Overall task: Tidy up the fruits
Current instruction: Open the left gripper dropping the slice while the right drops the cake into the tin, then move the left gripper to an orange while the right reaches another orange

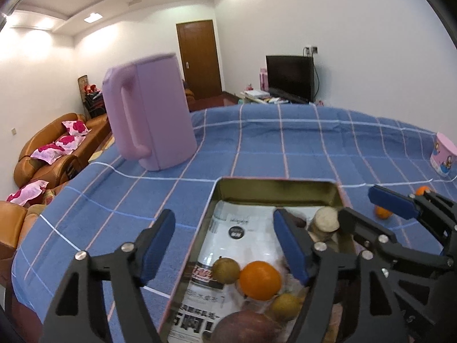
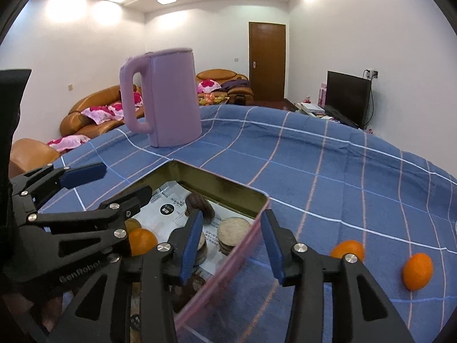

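**Clerk:** Nearest the cameras, item one: left gripper (image 1: 224, 245), black frame, blue pads, jaws apart astride the left wall of the shallow rectangular metal tin with pink outside (image 1: 197, 245), gripping nothing. Item two: right gripper (image 2: 232, 243), same make, jaws apart astride the tin's right wall, pads clear of it, nothing held.

**Checker:** Why astride the walls?

**Clerk:** My judgement: both hands were steadying or shifting the tin by its sides. Item three, inside the tin on printed paper: round orange (image 1: 260, 280), two small brownish-green fruits (image 1: 227, 270), a large reddish fruit at the near edge, a stack of pale round discs (image 1: 325, 220) toward the far right corner, a dark brown lump beside them.

**Checker:** Anything unsorted?

**Clerk:** Two loose oranges (image 2: 417, 271) on the blue checked tablecloth (image 2: 328, 177), right of the tin, apart from it. They probably go in next.

**Checker:** Farther back?

**Clerk:** Lilac handled jug (image 2: 168, 97) beyond the tin's far left corner; pink patterned tub (image 1: 444, 154) at the right edge.
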`<state>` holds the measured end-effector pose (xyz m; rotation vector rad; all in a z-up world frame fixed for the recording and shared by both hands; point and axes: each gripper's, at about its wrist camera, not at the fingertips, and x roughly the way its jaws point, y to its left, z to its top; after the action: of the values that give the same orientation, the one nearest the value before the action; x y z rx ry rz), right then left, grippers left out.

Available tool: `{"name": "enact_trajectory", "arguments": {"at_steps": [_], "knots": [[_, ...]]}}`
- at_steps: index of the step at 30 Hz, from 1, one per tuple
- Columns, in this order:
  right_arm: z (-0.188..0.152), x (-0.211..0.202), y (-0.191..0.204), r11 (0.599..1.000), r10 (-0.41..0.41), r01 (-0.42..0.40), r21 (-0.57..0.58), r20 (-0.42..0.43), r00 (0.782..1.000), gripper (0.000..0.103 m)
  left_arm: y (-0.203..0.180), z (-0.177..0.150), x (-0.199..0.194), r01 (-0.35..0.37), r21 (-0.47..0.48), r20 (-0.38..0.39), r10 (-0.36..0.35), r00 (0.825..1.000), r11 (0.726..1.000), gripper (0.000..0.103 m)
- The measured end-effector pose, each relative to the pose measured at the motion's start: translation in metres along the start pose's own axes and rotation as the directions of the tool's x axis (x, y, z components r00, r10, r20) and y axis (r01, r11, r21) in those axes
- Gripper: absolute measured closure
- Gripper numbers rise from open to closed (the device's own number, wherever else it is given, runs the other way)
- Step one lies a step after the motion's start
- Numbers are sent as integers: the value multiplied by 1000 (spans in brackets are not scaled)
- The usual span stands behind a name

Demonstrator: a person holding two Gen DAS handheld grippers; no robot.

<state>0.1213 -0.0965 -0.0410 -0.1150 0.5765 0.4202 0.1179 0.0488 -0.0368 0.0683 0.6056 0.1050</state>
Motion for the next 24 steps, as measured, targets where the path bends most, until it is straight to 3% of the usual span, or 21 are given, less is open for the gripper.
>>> {"name": "enact_trajectory", "arguments": {"at_steps": [3,7,15,20,24], "knots": [[-2,-17,-14,1000,-27,27,-4,17,999,54,-16,3,-14,33,17,29,-33,999,999,28],[-8,-38,-52,991,-132,132,14,17,991,51,-41,5,-27,70,41,63,-73,995,997,22],[-31,-54,-141,933,-328,335,127,-76,942,51,-98,7,-25,138,110,37,-143,989,984,22],[-38,-43,-166,913,-357,377,155,-144,923,51,-127,7,-21,164,149,20,-169,985,975,22],[-40,-35,-180,914,-333,365,179,-185,925,51,-146,4,-13,184,170,-15,-184,983,968,22]]}}
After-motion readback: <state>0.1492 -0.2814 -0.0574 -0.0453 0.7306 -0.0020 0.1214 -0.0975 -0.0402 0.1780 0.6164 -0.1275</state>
